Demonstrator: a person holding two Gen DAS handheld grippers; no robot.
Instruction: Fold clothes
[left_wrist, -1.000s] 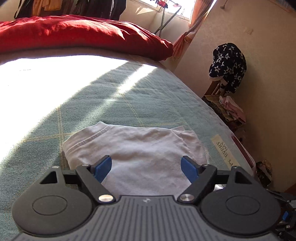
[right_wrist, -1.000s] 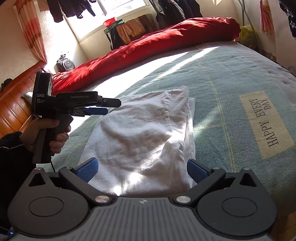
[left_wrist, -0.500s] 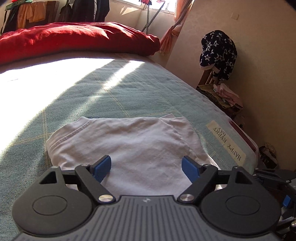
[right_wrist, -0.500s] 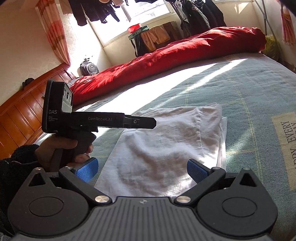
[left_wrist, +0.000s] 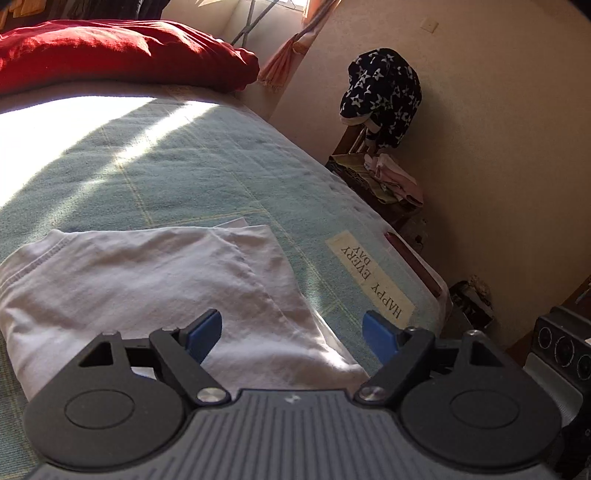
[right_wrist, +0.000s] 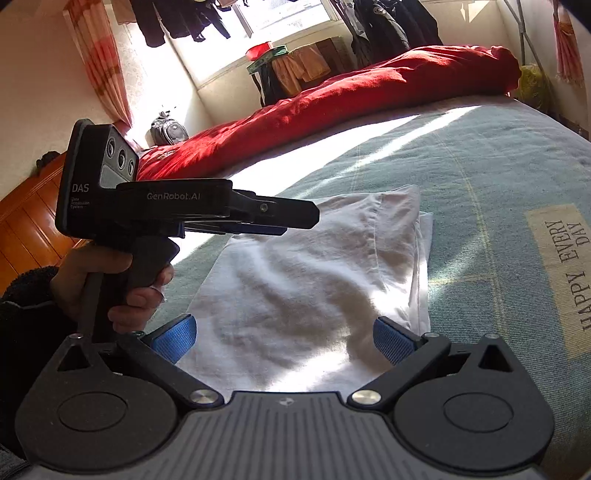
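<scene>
The left gripper (left_wrist: 291, 330) has swung toward the shirt's (left_wrist: 155, 288) 3 o'clock edge; jaws wide, empty. The right gripper (right_wrist: 284, 339) hovers at 6 o'clock, equally wide. Shirt lies folded flat on the bed (right_wrist: 480, 155); likely another fold ahead.
</scene>
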